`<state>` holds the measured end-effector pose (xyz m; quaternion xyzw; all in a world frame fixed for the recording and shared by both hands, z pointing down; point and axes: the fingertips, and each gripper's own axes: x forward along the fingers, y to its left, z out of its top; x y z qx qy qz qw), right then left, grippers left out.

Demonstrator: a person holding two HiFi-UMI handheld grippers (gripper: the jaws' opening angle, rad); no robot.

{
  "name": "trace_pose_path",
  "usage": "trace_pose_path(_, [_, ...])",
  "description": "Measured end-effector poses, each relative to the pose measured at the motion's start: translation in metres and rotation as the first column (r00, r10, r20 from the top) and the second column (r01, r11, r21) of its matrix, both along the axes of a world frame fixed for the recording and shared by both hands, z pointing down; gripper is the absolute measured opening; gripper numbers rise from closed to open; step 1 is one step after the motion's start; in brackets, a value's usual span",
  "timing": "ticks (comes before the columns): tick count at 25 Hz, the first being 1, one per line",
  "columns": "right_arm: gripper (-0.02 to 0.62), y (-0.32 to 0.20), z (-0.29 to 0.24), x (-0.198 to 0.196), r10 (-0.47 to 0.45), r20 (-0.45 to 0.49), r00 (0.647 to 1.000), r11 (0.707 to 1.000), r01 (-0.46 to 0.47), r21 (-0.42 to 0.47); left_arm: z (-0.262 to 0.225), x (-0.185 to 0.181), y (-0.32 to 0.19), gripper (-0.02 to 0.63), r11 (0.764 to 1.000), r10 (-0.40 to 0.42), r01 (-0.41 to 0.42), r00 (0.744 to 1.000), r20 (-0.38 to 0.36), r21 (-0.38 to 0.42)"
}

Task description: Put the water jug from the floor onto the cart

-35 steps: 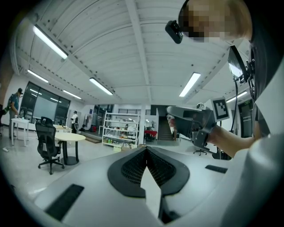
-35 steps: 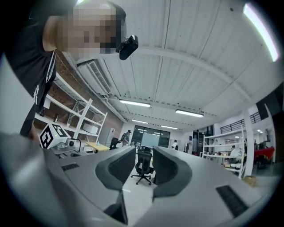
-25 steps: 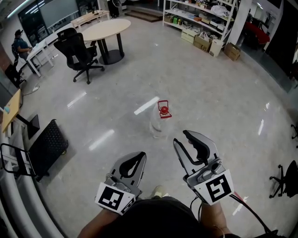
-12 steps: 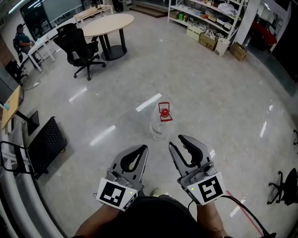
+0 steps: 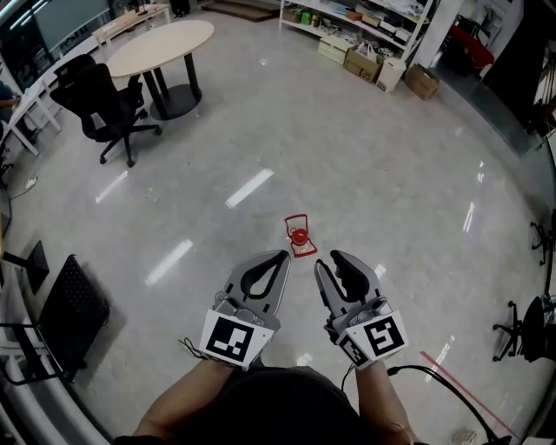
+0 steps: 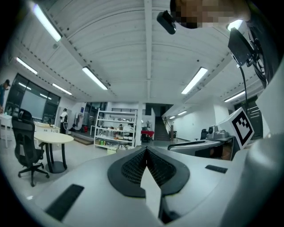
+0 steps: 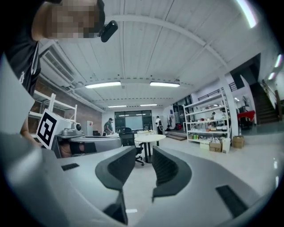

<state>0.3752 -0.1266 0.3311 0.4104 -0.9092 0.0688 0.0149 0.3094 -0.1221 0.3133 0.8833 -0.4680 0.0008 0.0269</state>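
Closest in, both grippers hover above the floor (image 5: 408,174) just short of the jug (image 5: 299,235). The left gripper (image 5: 280,259) has its jaws pressed together with nothing in them. The right gripper (image 5: 334,263) has its jaws a little apart, also empty. The jug stands on the floor just past their tips, roughly between the two. Its red cap and handle are easy to spot, but the clear body is hard to make out. The cart (image 5: 71,308) is well off to the jug's left, black deck showing, nothing on it that I can see. Farther back and left of the jug are an office chair (image 5: 97,94) and a round table (image 5: 161,48), with shelves (image 5: 365,16) along the far wall.
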Motion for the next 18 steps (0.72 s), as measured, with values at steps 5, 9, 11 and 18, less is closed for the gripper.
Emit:
trace_pose_path(5, [0.117,-0.112,0.087,-0.022,0.133,0.106,0.985,0.965,-0.104,-0.243,0.034,-0.03,-0.094,0.005,0.996,0.087,-0.086,0.996,0.032,-0.028])
trace_pose_path(9, [0.118,-0.18,0.205,-0.019,0.288,0.143,0.947,0.864,-0.192,-0.466,0.094,-0.03,-0.143,0.005,0.986,0.159,-0.152,0.979,0.128,-0.063])
trace_pose_path(11, [0.118,-0.206,0.264,-0.013,0.362,0.14,0.922,0.805,-0.233,-0.546,0.131,-0.023,-0.159,0.005,0.98,0.189,-0.175,0.97,0.152,-0.098])
trace_pose_path(18, [0.118,-0.28,0.459,-0.004,0.509,0.08,0.857,0.624,-0.303,-0.72,0.263,-0.01,-0.229,0.005,0.969,0.214,-0.194,0.968,0.134,-0.151])
